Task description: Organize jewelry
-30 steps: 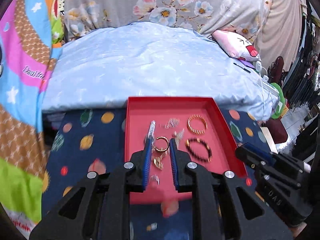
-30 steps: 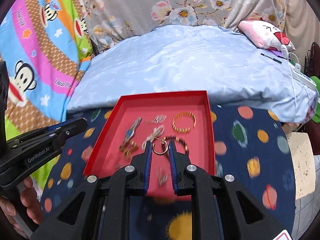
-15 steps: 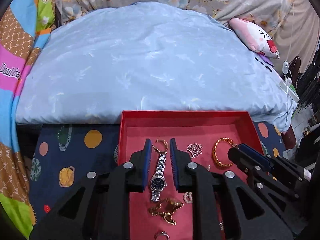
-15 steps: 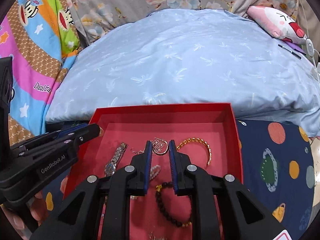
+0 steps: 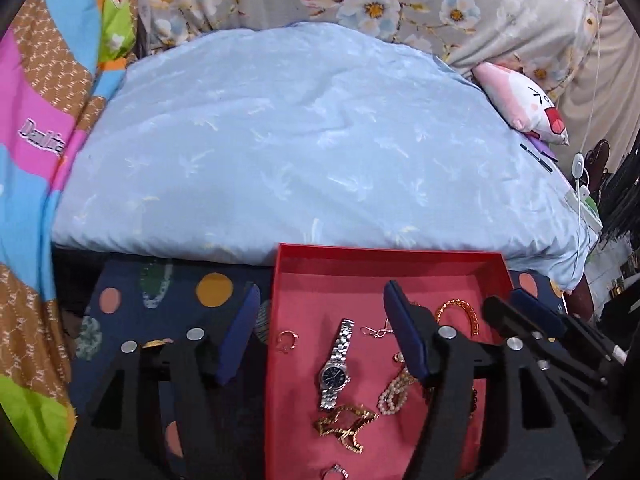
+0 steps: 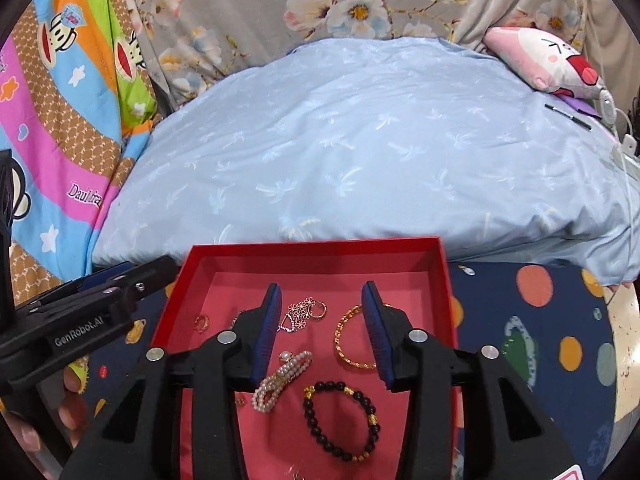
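Note:
A red tray (image 5: 384, 258) (image 6: 312, 249) holds loose jewelry. In the left wrist view a silver watch (image 5: 337, 364), a small gold hoop (image 5: 287, 340), a gold chain (image 5: 346, 430), a pearl bracelet (image 5: 394, 394) and a gold bangle (image 5: 460, 312) lie in it. My left gripper (image 5: 322, 334) is open and empty over the tray's left part. In the right wrist view my right gripper (image 6: 322, 330) is open and empty above a flower pendant (image 6: 304, 314), the bangle (image 6: 352, 340), the pearl bracelet (image 6: 282, 376) and a black bead bracelet (image 6: 342, 420).
The tray sits on a navy cloth with coloured dots (image 5: 160, 292) (image 6: 532, 320). A light blue duvet (image 5: 304, 152) rises just behind it. A pink plush pillow (image 6: 544, 64) lies at the back right. A colourful cartoon blanket (image 6: 60, 120) hangs at the left.
Both grippers have opened wide from nearly shut. A gold hoop held between each pair of fingers earlier now lies in the tray. Both have drawn closer over the tray.

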`<state>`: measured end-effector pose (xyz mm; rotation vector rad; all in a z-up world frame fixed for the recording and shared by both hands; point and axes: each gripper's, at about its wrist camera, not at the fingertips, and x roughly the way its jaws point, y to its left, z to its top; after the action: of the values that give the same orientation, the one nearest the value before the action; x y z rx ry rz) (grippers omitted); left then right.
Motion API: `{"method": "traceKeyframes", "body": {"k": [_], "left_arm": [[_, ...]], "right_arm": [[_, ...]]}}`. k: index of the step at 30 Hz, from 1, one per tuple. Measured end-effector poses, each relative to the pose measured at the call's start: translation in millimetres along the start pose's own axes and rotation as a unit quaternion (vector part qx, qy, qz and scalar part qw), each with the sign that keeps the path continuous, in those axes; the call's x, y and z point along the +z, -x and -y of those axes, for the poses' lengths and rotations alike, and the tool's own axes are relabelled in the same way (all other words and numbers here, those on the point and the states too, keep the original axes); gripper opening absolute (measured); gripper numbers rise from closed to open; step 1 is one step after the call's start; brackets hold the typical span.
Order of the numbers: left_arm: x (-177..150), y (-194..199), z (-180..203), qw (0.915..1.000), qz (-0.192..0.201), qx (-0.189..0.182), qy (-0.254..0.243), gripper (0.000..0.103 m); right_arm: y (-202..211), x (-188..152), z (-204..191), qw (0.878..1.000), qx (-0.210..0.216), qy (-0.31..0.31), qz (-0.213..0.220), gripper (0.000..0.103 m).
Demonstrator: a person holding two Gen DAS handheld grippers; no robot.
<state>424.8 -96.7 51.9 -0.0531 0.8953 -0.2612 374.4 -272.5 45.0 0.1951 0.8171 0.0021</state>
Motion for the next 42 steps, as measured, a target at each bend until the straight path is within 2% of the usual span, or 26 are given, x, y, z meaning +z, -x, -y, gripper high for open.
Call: {"method": "traceKeyframes", "body": {"k": [3,9,16,19,23,29,33,42], "left_arm": [[-5,27,-3,0.9995,0.022,0.02,-0.006,0.066],[-38,78,-7,0.9982,0.043,0.039,-0.019,0.066],[-97,106,-4,0.9992,0.017,0.035,-0.011,0.066],[-121,114,3,0.9994,0.006,0.034,-0.009,0.067],[-141,124,13,0.9988,0.001,0.045,-0.019,0.077],[-157,137,25,0.9975,0.007,0.06,-0.035,0.079],[-164,143,31,0.9968,0.008,0.066,-0.044,0.085],[-176,147,34,0.9959,0.001,0.079,-0.044,0.086]], "right_arm": [[28,-5,2,1.0,-0.011,-0.001,0.016,0.054],[78,-41,4,1.0,-0.015,-0.021,0.018,0.059],[111,-96,-8,0.999,-0.031,-0.021,0.008,0.06],[124,-114,-13,0.999,-0.039,-0.018,0.007,0.064],[141,-136,-18,0.999,-0.046,-0.019,0.005,0.071],[151,-154,-20,0.998,-0.056,-0.021,-0.006,0.072],[160,-160,-22,0.998,-0.064,-0.02,-0.001,0.077],[169,-168,-28,0.997,-0.074,-0.015,0.001,0.081]]}}
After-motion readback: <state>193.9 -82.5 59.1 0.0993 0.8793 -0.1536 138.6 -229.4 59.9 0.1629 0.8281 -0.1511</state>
